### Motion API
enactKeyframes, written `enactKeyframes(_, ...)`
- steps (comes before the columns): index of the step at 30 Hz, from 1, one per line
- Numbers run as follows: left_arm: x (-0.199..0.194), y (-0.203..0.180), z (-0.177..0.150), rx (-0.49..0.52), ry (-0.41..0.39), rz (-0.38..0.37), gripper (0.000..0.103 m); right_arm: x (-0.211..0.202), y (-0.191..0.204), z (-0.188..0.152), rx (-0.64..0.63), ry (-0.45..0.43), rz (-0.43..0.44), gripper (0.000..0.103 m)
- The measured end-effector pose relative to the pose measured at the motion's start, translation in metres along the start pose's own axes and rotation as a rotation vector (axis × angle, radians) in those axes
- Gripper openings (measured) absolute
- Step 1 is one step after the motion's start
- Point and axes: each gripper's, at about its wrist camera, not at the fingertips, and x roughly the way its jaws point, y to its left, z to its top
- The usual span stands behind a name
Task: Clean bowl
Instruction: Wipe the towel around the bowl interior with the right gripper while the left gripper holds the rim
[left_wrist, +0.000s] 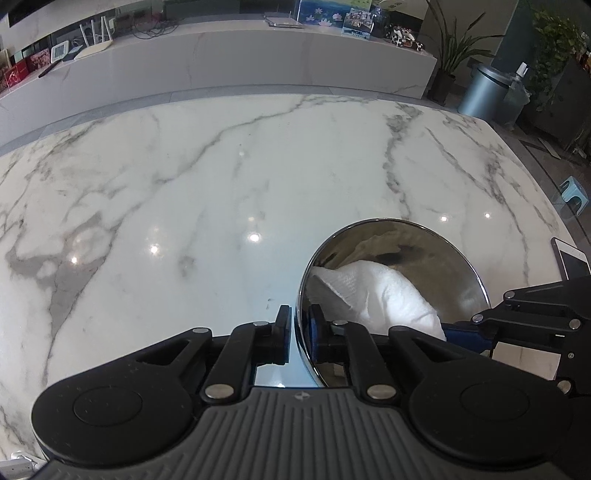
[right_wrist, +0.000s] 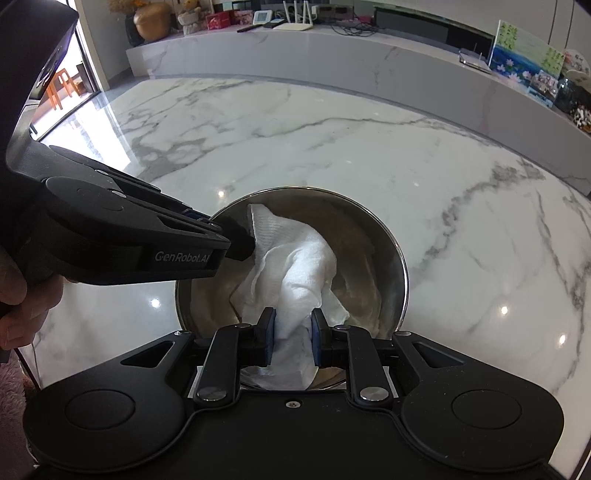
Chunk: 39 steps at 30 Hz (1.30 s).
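A shiny steel bowl (left_wrist: 454, 266) sits on the white marble table (left_wrist: 221, 177), also seen in the right wrist view (right_wrist: 369, 243). My left gripper (left_wrist: 298, 332) is shut on the bowl's left rim, one finger inside and one outside; it shows from the side in the right wrist view (right_wrist: 236, 242). My right gripper (right_wrist: 293, 332) is shut on a crumpled white paper towel (right_wrist: 295, 266) that lies inside the bowl. The towel (left_wrist: 373, 291) and the right gripper's body (left_wrist: 535, 317) show in the left wrist view.
A phone (left_wrist: 572, 258) lies on the table right of the bowl. A long marble counter (right_wrist: 332, 55) with routers, boxes and pictures runs behind the table. A grey bin (left_wrist: 484, 92) and plants stand at the far right.
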Motion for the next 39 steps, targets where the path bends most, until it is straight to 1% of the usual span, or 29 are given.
enactKeyframes(4,0.001,0.000,0.001,-0.002,0.001,-0.001,0.008,-0.004,0.001,0.002,-0.020,-0.005,0.001,0.026)
enactKeyframes(6,0.000,0.000,0.000,0.001,-0.001,0.003,0.008,-0.006,0.001,0.003,-0.030,-0.007,0.002,0.043)
enactKeyframes(7,0.000,0.000,0.000,0.002,-0.002,0.004,0.008,-0.006,0.001,0.003,-0.035,-0.008,0.002,0.045)
enactKeyframes(11,-0.001,-0.003,0.001,0.006,-0.004,0.009,0.008,-0.010,0.002,0.005,-0.055,-0.013,0.003,0.045)
enactKeyframes(14,-0.001,-0.002,0.001,0.008,-0.004,0.007,0.007,-0.013,0.002,0.007,-0.070,-0.017,0.004,0.043)
enactKeyframes(15,-0.001,-0.002,0.001,0.009,-0.005,0.007,0.006,-0.014,0.003,0.007,-0.075,-0.018,0.004,0.040)
enactKeyframes(17,-0.001,-0.002,0.001,0.011,-0.006,0.007,0.006,-0.016,0.003,0.008,-0.085,-0.020,0.005,0.038)
enactKeyframes(19,-0.001,-0.002,0.001,0.014,-0.007,0.007,0.006,0.008,0.006,0.010,-0.088,-0.011,0.003,0.038)
enactKeyframes(22,-0.001,-0.002,0.001,0.018,-0.009,0.007,0.006,0.014,0.010,0.006,-0.100,0.009,-0.003,0.038)
enactKeyframes(24,0.000,-0.002,0.001,0.020,-0.010,0.007,0.006,0.015,0.010,0.005,-0.097,0.010,-0.007,0.028)
enactKeyframes(27,0.000,-0.002,0.001,0.024,-0.012,0.008,0.006,0.018,0.009,0.004,-0.094,0.011,-0.012,0.022)
enactKeyframes(30,0.000,-0.002,0.001,0.028,-0.013,0.008,0.006,0.020,0.009,0.003,-0.090,0.012,-0.018,0.019)
enactKeyframes(36,-0.001,-0.006,0.001,0.051,-0.020,0.020,0.006,0.019,0.005,0.002,-0.083,0.012,-0.020,0.018)
enactKeyframes(39,-0.001,-0.008,0.000,0.065,-0.024,0.025,0.006,0.019,0.002,0.003,-0.069,0.003,-0.035,0.018)
